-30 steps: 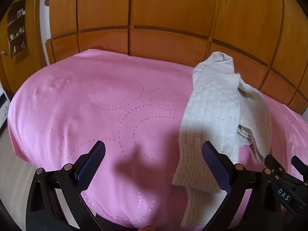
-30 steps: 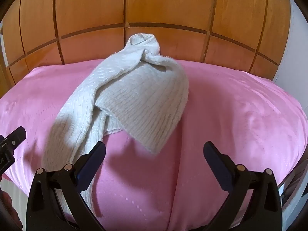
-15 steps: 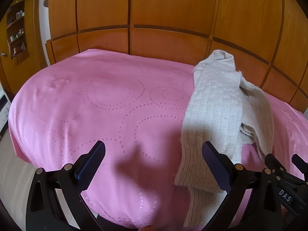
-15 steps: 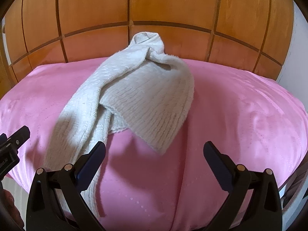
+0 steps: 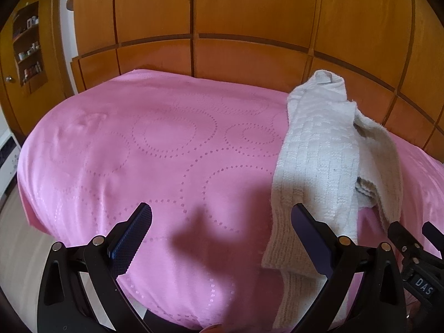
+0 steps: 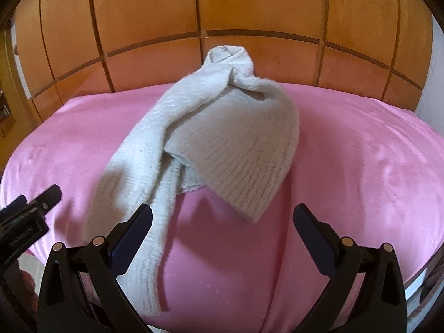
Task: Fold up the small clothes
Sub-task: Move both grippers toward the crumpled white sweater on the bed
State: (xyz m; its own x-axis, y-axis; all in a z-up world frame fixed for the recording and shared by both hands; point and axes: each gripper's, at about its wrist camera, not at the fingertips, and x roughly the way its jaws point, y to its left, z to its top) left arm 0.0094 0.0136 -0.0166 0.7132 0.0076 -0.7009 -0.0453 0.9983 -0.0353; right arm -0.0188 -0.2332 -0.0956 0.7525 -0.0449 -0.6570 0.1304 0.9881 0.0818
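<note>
both claws, left [image 5: 219,238] and right [image 6: 222,238], gaping and empty, have crept nearer the crumpled sweater [image 6: 222,138] on the bed [image 5: 138,152]; folding not started.

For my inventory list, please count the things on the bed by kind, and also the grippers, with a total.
White knitted garment: 1
Pink bedspread: 1
Grippers: 2, left gripper and right gripper, both with jaws open and holding nothing
Total: 4
</note>
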